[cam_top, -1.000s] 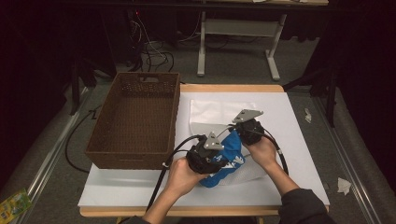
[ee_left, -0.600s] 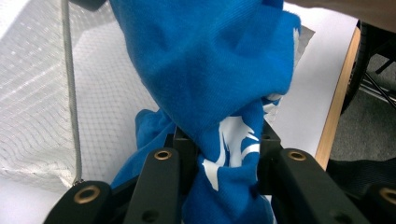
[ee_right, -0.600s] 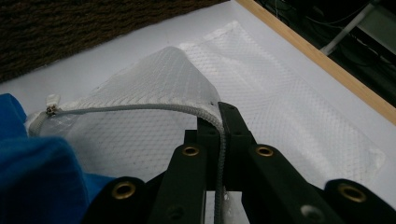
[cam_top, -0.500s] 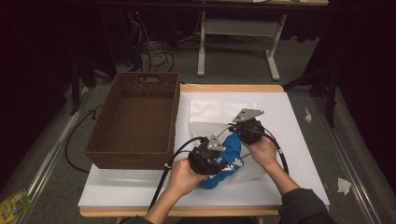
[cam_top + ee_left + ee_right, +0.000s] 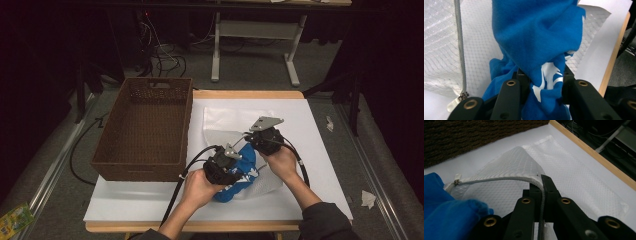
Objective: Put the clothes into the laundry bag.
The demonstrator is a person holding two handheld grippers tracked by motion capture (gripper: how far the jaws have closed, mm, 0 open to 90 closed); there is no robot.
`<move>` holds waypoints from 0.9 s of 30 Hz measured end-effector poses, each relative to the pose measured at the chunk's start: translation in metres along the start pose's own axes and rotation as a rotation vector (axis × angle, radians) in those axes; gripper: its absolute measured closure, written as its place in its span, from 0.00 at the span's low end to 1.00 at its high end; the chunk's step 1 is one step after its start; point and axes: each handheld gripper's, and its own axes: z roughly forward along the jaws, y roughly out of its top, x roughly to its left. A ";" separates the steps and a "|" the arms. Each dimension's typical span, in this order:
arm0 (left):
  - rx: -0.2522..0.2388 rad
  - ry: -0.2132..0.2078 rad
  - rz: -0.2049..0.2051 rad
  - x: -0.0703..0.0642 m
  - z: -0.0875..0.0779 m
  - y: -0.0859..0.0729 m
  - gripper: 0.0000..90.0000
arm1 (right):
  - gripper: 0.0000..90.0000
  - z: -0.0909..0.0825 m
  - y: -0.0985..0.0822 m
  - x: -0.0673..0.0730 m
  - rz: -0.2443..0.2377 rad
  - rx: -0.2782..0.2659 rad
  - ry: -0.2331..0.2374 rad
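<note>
While the right gripper (image 5: 541, 185) pinches the mesh bag (image 5: 579, 182), the left gripper (image 5: 544, 80) clamps the blue cloth (image 5: 536, 37).

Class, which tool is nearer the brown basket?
Left. The left tool, gripping the blue cloth, sits just beside the basket; the right tool is farther off, clamping the mesh bag.

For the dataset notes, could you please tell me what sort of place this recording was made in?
It looks like a lab or workshop recording station rather than a home: a white-covered table stands alone on grey flooring, loose cables trail behind it beside a metal desk frame, and dark surroundings enclose the lit work area.
</note>
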 end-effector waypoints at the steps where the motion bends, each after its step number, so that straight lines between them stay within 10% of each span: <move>1: 0.002 -0.001 -0.006 0.001 0.001 0.000 0.78 | 0.99 0.000 0.000 0.000 -0.005 -0.005 -0.001; 27: 0.054 0.056 -0.099 0.013 0.011 0.023 0.78 | 0.99 -0.008 0.007 -0.006 -0.017 -0.004 0.027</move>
